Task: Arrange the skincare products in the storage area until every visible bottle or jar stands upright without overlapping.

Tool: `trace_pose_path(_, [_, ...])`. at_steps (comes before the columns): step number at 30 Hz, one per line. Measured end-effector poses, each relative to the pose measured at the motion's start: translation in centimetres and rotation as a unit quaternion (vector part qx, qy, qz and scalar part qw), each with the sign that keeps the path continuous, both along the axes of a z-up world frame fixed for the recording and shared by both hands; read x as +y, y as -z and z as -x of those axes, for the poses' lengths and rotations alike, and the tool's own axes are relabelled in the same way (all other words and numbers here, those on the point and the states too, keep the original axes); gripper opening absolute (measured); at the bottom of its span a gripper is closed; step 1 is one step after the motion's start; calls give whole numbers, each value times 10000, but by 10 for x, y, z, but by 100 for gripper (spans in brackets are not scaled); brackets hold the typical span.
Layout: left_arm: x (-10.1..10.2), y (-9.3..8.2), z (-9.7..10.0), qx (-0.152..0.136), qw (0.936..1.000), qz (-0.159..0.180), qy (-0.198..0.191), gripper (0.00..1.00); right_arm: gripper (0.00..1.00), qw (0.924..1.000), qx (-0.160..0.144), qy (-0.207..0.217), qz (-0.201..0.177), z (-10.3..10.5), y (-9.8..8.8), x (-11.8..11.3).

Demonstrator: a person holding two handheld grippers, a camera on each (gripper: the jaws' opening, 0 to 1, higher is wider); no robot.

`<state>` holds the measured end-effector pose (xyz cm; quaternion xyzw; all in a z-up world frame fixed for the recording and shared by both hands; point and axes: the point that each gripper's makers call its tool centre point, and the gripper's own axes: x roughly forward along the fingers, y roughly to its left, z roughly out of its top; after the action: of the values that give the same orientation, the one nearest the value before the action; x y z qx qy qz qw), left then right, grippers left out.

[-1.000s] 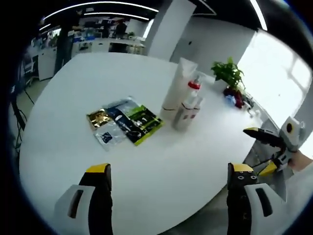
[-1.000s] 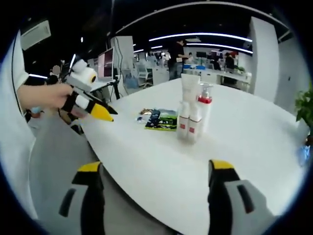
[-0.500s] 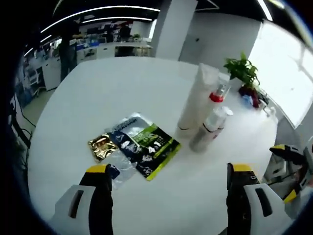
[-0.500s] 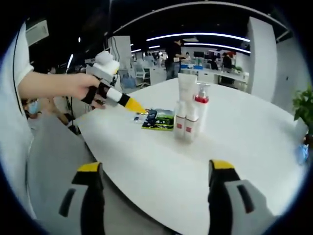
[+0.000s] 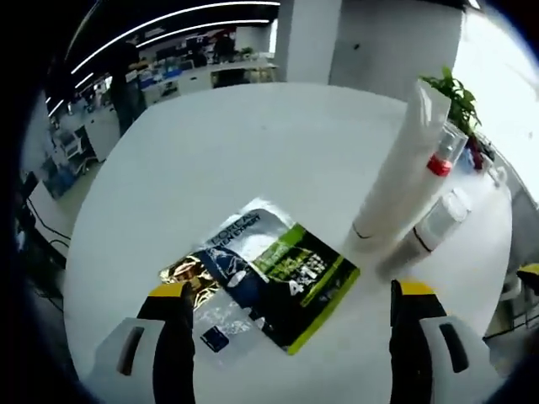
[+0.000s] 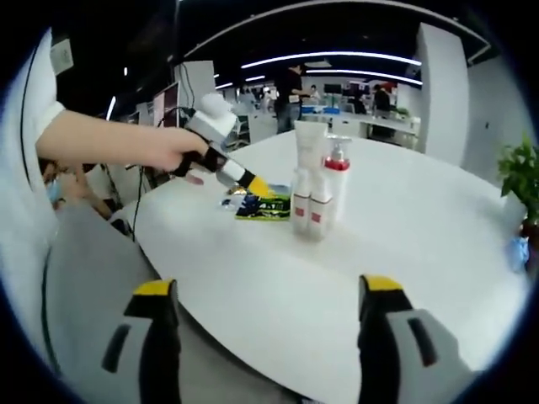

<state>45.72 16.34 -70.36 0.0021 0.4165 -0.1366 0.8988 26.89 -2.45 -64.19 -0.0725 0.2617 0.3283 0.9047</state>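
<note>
- Packets (image 5: 269, 273) lie flat and overlapping on the white table (image 5: 210, 151), between our left gripper (image 5: 286, 337) jaws, which are wide apart.
- Beside them we see a tall tube (image 5: 402, 164) and bottles (image 5: 429, 231), all upright.
- Our right gripper (image 6: 265, 341) hangs off the table edge, jaws apart.

The right hand-held gripper (image 6: 268, 337) stood with jaws apart at 6 o'clock, over the white worktop (image 6: 396, 244) edge. At 12 o'clock, upright bottles (image 6: 313, 194) clustered; at 10 o'clock, the left hand-held gripper (image 6: 244, 178) hovered over flat sachets (image 6: 259, 206).
</note>
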Motion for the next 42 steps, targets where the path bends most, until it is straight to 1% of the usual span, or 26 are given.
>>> trace_pose_path(4, [5,10,-12,136,9994,10,-316,97,88,10000,54,72,0,-1,2,-2])
trace_pose_path(10, [3,19,-31,168,9981,-24,-592,97,87,9998,132,166,17,-2,5,-5])
trace_pose_path(14, [7,24,-40,178,9952,-144,-950,97,87,9996,164,214,32,-3,6,-6])
trace_pose_path(18, [7,32,-41,286,9926,-267,-1146,97,87,9995,189,268,30,-4,7,-8])
trace_pose_path(20, [6,36,-39,365,9911,-257,-1257,97,87,9994,198,288,29,-4,7,-8])
trace_pose_path(24, [1,40,-38,420,9895,-276,-1351,97,87,9993,213,309,23,-4,7,-9])
trace_pose_path(28, [3,49,-34,527,9865,-375,-1503,97,87,9992,231,317,35,-4,8,-9])
trace_pose_path(30, [6,50,-32,478,9867,-580,-1439,97,87,9992,233,327,37,-4,8,-9])
trace_pose_path(31, [4,52,-31,508,9876,-620,-1352,97,87,9992,233,329,31,-4,7,-9])
trace_pose_path(32, [4,50,-32,447,9879,-565,-1376,97,87,9992,234,331,30,-4,7,-9])
trace_pose_path(35, [7,50,-30,478,9890,-589,-1273,97,86,9992,229,335,31,-4,7,-9])
trace_pose_path(38, [10,49,-28,520,9905,-600,-1125,94,86,9992,218,336,32,-4,7,-9])
trace_pose_path(41, [13,48,-24,574,9926,-614,-872,90,86,9992,210,341,25,-4,7,-10])
trace_pose_path(42, [14,48,-23,549,9934,-617,-790,89,86,9992,202,342,22,-5,7,-10])
